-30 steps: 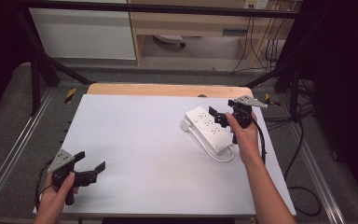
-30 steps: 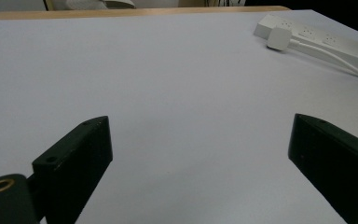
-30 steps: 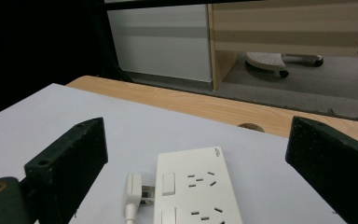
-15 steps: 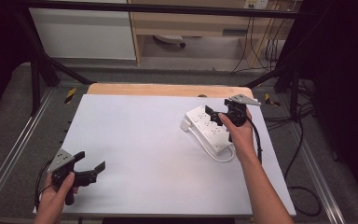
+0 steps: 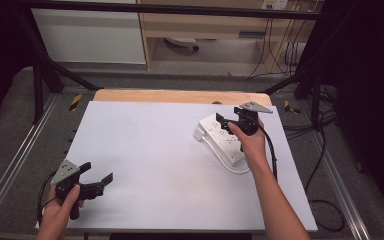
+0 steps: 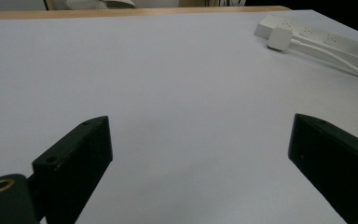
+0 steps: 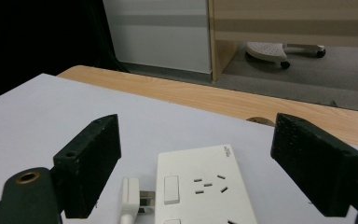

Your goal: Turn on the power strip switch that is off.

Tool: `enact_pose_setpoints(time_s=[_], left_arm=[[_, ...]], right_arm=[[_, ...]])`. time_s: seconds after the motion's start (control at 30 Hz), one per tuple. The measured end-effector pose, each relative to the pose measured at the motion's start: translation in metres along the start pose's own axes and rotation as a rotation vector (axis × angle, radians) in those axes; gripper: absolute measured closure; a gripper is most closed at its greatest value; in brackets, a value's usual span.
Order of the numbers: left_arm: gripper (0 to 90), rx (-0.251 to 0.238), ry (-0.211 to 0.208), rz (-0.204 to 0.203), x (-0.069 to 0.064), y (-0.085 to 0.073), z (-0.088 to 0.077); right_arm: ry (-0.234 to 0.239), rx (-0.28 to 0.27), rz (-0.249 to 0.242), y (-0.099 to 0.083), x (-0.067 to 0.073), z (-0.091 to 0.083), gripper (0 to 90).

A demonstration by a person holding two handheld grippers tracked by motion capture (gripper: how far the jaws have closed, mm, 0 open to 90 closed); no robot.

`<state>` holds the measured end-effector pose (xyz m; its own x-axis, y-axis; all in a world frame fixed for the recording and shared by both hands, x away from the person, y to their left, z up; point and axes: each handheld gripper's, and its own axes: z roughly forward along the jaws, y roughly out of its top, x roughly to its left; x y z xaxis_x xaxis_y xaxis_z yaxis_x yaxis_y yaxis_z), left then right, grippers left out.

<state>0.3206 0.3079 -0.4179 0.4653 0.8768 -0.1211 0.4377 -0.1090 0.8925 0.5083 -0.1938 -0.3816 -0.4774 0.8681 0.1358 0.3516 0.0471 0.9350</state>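
a: what sat at the left of the table?

b: the left gripper [image 5: 96,183], held in the person's left hand [image 5: 62,212] near the front left corner of the white table [image 5: 145,150]. its jaws stood wide apart with nothing between them, just bare white surface under them in the left gripper view.

a: and further right?

b: the middle of the table was plain white. toward the back right lay a white power strip [image 5: 223,140], set at a slant, with its white cord [image 5: 235,169] looping off the near end.

a: where was the plug?

b: a white plug [image 7: 131,200] lay just beside the strip's end, its prongs pointing at the strip's side; i couldn't tell whether they touched.

a: the other tool?

b: the right gripper [image 5: 226,121] hung over the far end of the strip, in the right hand [image 5: 249,142]. its jaws were spread, one either side of the strip's end in the right gripper view, gripping nothing.

a: behind the table?

b: a wooden edge [image 7: 223,100], then grey floor.
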Motion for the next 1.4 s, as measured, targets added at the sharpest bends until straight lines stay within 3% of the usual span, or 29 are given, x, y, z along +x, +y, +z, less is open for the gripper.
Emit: enact_pose_setpoints(time_s=[0.63,0.8,1.4], left_arm=[[6.3,-0.006,-0.003,0.005,0.000,0.000,0.000],[6.3,-0.007,-0.003,0.009,0.000,0.000,0.000],[6.3,-0.008,-0.001,0.014,0.000,0.000,-0.001]], right_arm=[[-0.031,0.028,0.000,-0.007,0.014,0.020,33.2],[-0.060,0.035,0.004,-0.012,0.023,0.028,35.6],[-0.084,0.033,-0.014,-0.020,0.044,0.044,54.8]])
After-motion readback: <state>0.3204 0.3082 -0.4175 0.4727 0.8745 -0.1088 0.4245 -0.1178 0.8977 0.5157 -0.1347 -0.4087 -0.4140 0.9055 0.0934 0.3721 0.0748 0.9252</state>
